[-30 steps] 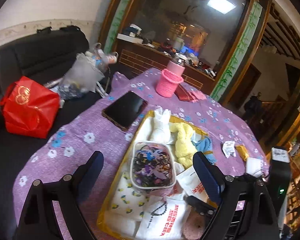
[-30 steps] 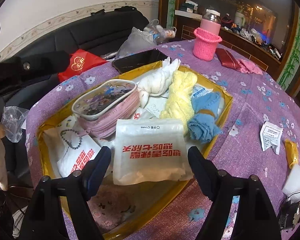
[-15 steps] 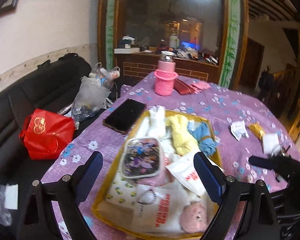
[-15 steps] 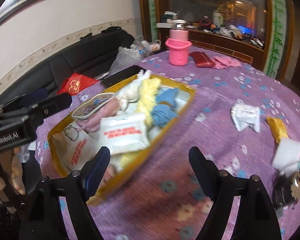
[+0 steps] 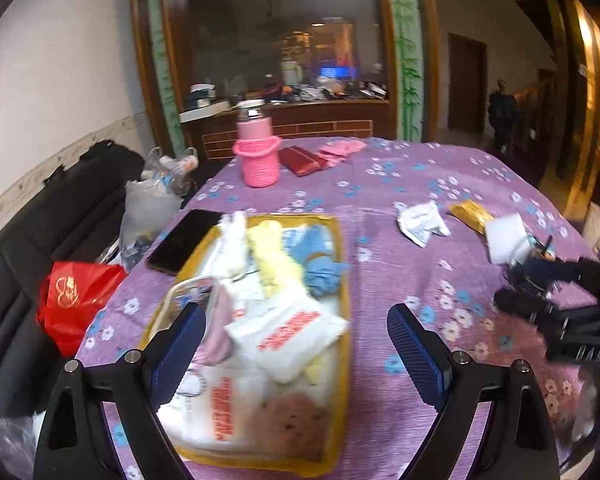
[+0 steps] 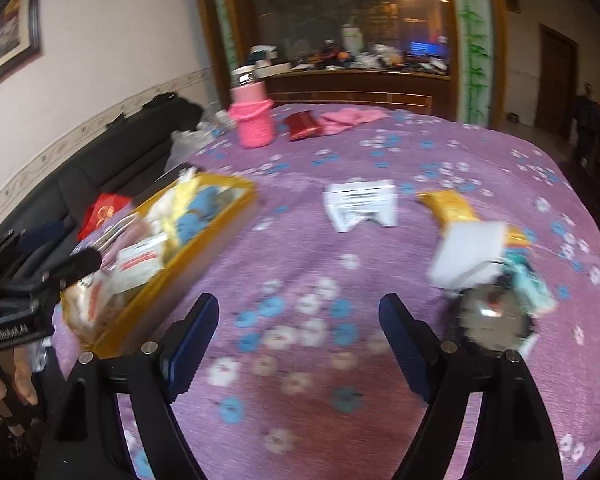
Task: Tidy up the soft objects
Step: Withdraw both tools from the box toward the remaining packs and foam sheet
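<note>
Now both views have swung rightward compared with a second ago: then the right gripper point(image 6: 298, 344) looked straight down on the yellow tray point(image 6: 172, 276) with a white packet between its jaws' line of sight, and now the tray sits off to the left of its view, with bare purple cloth of the desk point(image 6: 340, 148) under it. That suggests the tray's contents are settled for the moment and attention is turning to the loose pieces on the far side. The left gripper point(image 5: 296, 356) hangs over the tray's point(image 5: 342, 264) near end, its jaws wide and empty, the white packet with red print point(image 5: 288, 334) lying below and between them but untouched.

The right gripper's jaws also stand wide with nothing between them. Ahead and to their right lie a white foam-like block point(image 6: 470, 250), touching a yellow wrapper point(image 6: 452, 204), and just below it a round dark object point(image 6: 494, 320), too blurred to identify. A crumpled white packet point(image 6: 360, 202) lies further ahead, well apart from the jaws. Inside the tray the yellow cloth point(image 5: 274, 256) and blue cloth point(image 5: 318, 264) lie side by side
</note>
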{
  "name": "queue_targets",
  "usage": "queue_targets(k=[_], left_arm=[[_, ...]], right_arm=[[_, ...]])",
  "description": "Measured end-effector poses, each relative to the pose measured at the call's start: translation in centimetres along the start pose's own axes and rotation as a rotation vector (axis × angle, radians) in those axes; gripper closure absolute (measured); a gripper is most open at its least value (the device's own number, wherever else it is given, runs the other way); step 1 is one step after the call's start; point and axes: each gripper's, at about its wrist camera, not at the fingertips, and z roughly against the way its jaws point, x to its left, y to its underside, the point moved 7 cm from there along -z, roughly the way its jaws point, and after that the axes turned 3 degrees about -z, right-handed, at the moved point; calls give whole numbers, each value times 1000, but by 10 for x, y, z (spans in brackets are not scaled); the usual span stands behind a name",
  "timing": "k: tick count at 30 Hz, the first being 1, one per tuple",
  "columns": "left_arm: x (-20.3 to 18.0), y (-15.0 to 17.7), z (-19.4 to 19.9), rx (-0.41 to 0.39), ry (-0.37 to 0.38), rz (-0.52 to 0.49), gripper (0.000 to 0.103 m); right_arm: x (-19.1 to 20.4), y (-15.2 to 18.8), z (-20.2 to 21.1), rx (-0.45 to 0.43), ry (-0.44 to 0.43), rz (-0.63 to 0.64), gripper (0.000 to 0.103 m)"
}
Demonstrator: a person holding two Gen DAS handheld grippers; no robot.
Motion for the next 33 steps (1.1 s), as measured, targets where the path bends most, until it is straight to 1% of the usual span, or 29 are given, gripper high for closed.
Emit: queue_targets(k=[5,7,11,19,25,29,33], left_arm=[[-39,-4,-8,21,38,-62,9],[-54,-5,-12,31,51,-82,9],[-85,-5,-28,66,82,-132,9],[-137,3,-54,132,129,-219,9],[-157,9,-69,173,151,-253,9],[-163,16,-83,215,168,-253,9],[-166,22,-94,251,171,-249,9]], right_arm=[[-53,-7,21,-37,51,-70,21],[-72,-9,29,-54,73,-96,20],[-105,-14,36,-73,109,-139,18],[-147,-23,32,-77,147,-188,18],[-167,-37,22,-76,171,-218,18],[-180,-48,13,-77,195,-237,18],[-196,-50,4,-75,198,-285,18]])
